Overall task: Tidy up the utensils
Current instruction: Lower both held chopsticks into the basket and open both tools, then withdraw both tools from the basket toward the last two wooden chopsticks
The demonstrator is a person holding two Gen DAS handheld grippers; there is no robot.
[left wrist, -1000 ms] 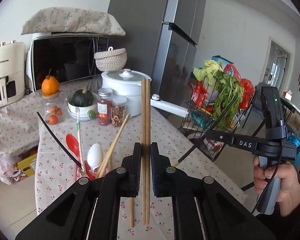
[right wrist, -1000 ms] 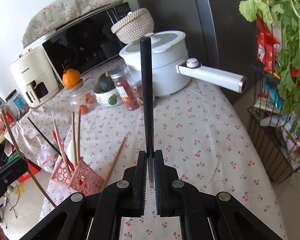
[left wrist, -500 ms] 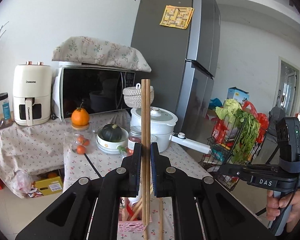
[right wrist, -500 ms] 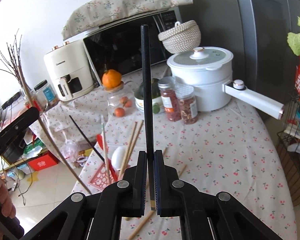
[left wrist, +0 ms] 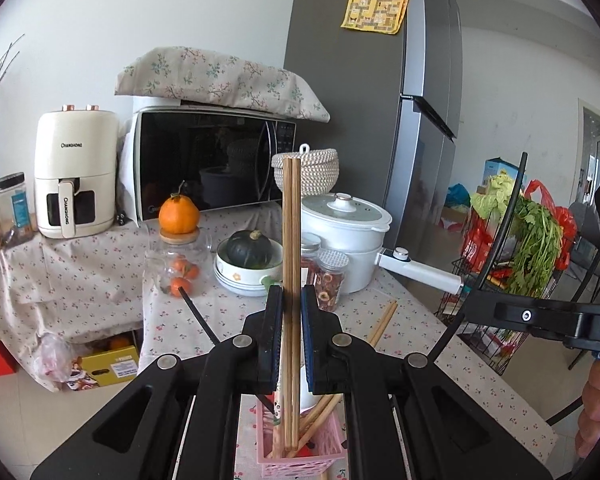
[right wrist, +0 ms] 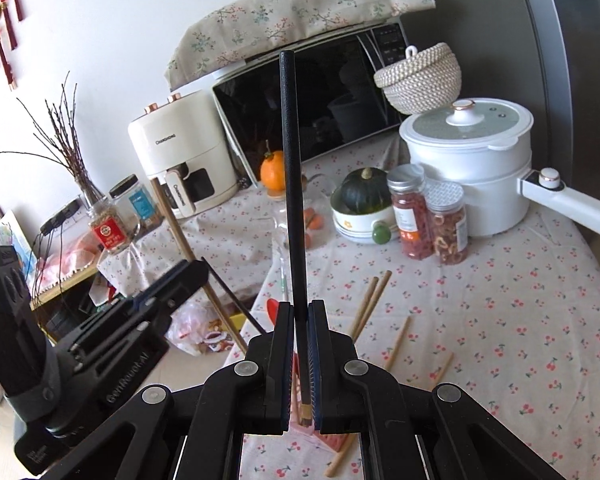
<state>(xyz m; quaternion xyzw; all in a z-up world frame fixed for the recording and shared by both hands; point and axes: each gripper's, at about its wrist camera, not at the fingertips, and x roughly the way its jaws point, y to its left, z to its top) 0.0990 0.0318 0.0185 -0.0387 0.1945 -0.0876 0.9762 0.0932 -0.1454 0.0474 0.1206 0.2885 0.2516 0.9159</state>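
Two wooden chopsticks (left wrist: 291, 280) stand upright in my left gripper (left wrist: 291, 336), fingers clenched on them near the lower third, their tips reaching down into the pink basket (left wrist: 300, 456) directly below. I judge them light, stiff and a little slick, so a pinch low on the shafts keeps them parallel; gripped higher they would likely swing.

My right gripper (right wrist: 300, 360) is closed on one black chopstick (right wrist: 292, 184), also upright, held near its lower end. A corner of the basket shows just under that gripper, so I read both loads as poised for dropping in. The black one looks smooth and thin and might slide through the pads if I ease off too early.

More wooden sticks already lean inside the basket. Beyond it, on the cherry-print cloth, a loose pair (right wrist: 368, 304) and single sticks (right wrist: 396, 344) lie waiting, well short of the jars (right wrist: 432, 216) and white pot (right wrist: 468, 160) at the far side.
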